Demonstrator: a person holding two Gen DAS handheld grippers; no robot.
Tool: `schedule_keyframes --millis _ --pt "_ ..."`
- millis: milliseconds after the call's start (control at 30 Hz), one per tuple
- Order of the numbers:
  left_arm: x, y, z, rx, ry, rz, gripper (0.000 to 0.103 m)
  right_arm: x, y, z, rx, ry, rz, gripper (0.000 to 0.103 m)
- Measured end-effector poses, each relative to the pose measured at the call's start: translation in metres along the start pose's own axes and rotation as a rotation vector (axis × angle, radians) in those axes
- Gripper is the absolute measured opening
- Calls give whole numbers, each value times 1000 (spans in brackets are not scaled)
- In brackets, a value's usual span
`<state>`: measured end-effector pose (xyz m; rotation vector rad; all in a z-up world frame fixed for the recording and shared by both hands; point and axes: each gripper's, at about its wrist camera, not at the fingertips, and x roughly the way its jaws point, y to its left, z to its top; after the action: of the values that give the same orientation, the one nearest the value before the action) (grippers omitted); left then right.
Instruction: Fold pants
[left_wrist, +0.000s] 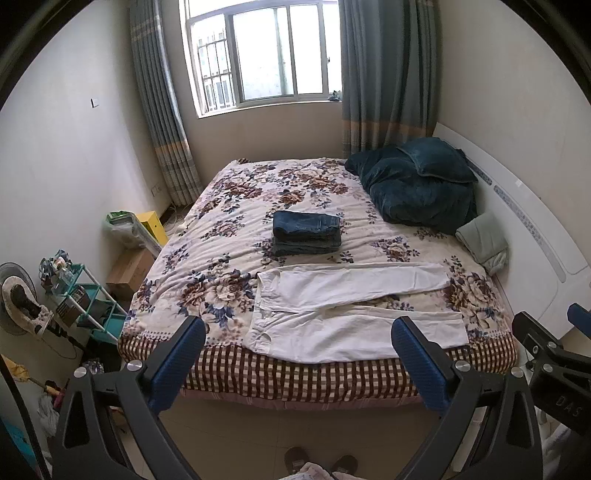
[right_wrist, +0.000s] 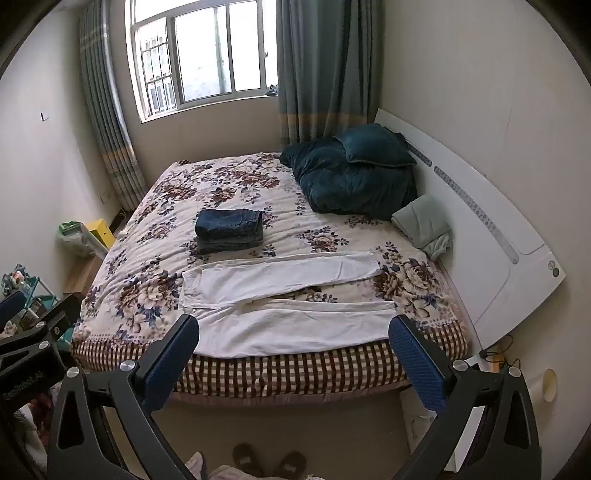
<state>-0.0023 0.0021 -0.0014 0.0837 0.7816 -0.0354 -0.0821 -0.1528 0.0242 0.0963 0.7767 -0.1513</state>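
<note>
White pants (left_wrist: 347, 314) lie spread flat on the near part of the floral bed (left_wrist: 221, 229), waist to the left, both legs pointing right and slightly apart. They also show in the right wrist view (right_wrist: 288, 306). My left gripper (left_wrist: 297, 332) is open and empty, held back from the bed's near edge, above the floor. My right gripper (right_wrist: 293, 330) is open and empty, at the same distance from the bed, beside the left one.
A stack of folded dark jeans (left_wrist: 306, 232) sits mid-bed behind the pants. A dark teal duvet and pillow (left_wrist: 417, 184) and a folded green cloth (left_wrist: 482, 240) lie by the white headboard (left_wrist: 535, 236). A shelf rack (left_wrist: 88, 299), boxes and a fan stand left of the bed.
</note>
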Motion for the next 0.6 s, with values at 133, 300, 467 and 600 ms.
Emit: schedule_keyframes --millis 133,300,467,600 --pt "0 0 2 -4 1 0 103 -3 0 1 -2 -5 3 103" --pt "0 0 2 -5 0 -1 103 -5 -1 2 -3 -3 5 103" --pt "1 -2 4 -1 -5 -1 103 -6 0 3 0 -2 6 103" --pt "3 -8 9 2 -8 -3 103 -7 1 6 5 -1 5 103"
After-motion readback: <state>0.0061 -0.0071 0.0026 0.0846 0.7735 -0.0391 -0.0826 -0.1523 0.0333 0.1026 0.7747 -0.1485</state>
